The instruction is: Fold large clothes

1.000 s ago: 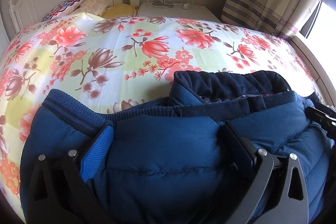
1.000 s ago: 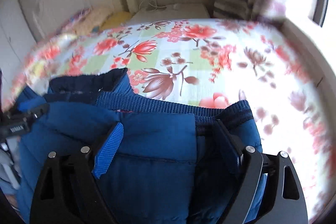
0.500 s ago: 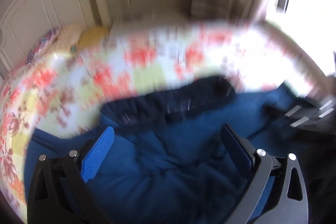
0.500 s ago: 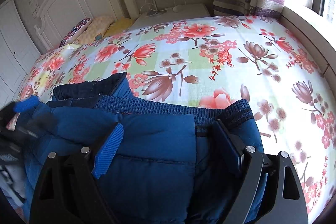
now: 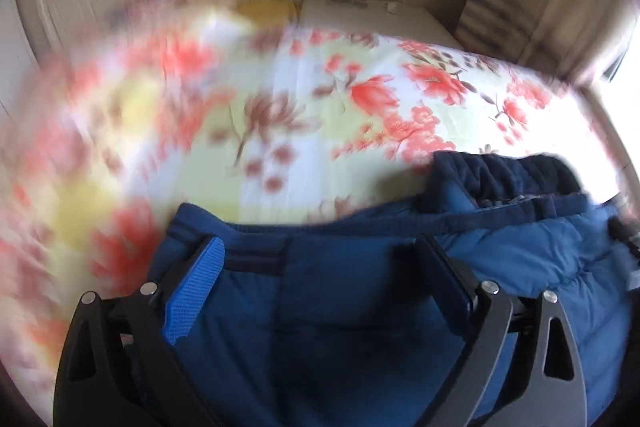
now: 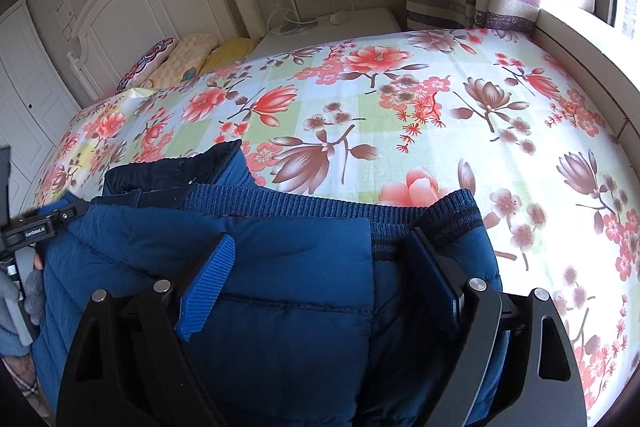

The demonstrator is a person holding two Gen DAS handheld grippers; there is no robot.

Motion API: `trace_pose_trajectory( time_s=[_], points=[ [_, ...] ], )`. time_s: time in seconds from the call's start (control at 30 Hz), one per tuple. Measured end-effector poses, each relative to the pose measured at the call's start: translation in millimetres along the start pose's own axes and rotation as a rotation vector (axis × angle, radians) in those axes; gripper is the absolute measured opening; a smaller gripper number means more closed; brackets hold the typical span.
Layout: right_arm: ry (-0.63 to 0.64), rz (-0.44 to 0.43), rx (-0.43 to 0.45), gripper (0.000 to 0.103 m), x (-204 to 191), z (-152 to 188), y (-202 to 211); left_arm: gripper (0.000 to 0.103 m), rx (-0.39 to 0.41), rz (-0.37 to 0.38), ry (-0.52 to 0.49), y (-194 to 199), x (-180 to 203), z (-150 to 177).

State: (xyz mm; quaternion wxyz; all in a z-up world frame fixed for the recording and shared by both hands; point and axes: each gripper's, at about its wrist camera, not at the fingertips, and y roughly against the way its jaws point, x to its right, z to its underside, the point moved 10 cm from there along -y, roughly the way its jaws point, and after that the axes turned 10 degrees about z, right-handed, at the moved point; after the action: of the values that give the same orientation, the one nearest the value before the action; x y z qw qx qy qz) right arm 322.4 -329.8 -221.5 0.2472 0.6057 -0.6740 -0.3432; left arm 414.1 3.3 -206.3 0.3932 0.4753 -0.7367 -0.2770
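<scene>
With both grippers over the bed [image 6: 440,115], I am midway through folding the blue padded jacket [image 6: 280,267], which lies bunched beneath and between the fingers of each, its ribbed hem [image 6: 328,203] just ahead of them. The left gripper [image 5: 320,267] and right gripper [image 6: 320,259] both stand wide apart, clamped on nothing, the quilted fabric filling the gap between their fingers. My next move, as I judge it, calls for pinching the hem at both ends before carrying it over.
</scene>
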Motion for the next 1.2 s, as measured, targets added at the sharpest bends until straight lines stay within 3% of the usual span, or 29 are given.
trace_pose_trajectory(
  time_s=[0.07,0.17,0.23,0.3,0.37,0.53,0.6,0.7,0.83,0.93,1.07,1.13,1.17,1.2],
  points=[
    [0.004,0.005,0.002,0.084,-0.3,0.3,0.3,0.092,0.043,0.045,0.022,5.9,-3.8,-1.5],
    [0.009,0.012,0.002,0.084,-0.7,0.5,0.4,0.092,0.064,-0.003,-0.010,4.5,-0.5,-0.9],
    [0.027,0.038,-0.004,0.084,-2.5,0.7,0.0,0.092,0.073,0.011,0.002,6.8,-0.7,-0.2],
    [0.090,0.114,-0.020,0.083,-7.5,-0.4,1.8,0.092,0.078,0.027,0.013,7.1,-0.5,-0.6],
    [0.153,0.228,0.024,0.083,-16.9,-8.7,17.0,0.092,0.075,0.017,0.005,5.4,0.1,-1.4],
    [0.335,0.083,0.162,0.085,-127.4,-13.6,66.6,0.093,0.071,0.007,-0.005,4.4,-1.3,-0.8],
    [0.446,0.038,0.142,0.089,-170.1,3.1,59.0,0.093,0.072,0.009,-0.003,4.8,-1.6,-0.4],
    [0.610,0.105,0.046,0.089,-197.6,40.4,11.6,0.093,0.075,0.014,-0.001,5.4,-1.6,-0.3],
    [0.475,0.018,0.005,0.090,-170.9,28.1,11.5,0.093,0.075,0.021,0.007,5.1,-1.9,-0.9],
    [0.405,0.125,0.074,0.090,-121.1,6.4,27.2,0.093,0.077,0.022,0.006,5.5,-2.0,-0.8],
    [0.204,0.225,0.017,0.091,-15.6,0.2,14.8,0.093,0.080,0.031,0.012,6.0,-2.8,-0.8],
    [0.034,0.072,-0.010,0.091,17.0,7.3,9.0,0.093,0.081,0.035,0.011,6.1,-1.7,-0.8],
    [-0.011,0.034,0.009,0.086,24.4,7.1,10.7,0.094,0.081,0.036,0.009,6.0,-1.1,-0.7],
    [-0.001,0.052,0.020,0.085,23.2,7.8,11.0,0.094,0.080,0.034,0.008,5.7,-1.0,-0.7]
  ],
)
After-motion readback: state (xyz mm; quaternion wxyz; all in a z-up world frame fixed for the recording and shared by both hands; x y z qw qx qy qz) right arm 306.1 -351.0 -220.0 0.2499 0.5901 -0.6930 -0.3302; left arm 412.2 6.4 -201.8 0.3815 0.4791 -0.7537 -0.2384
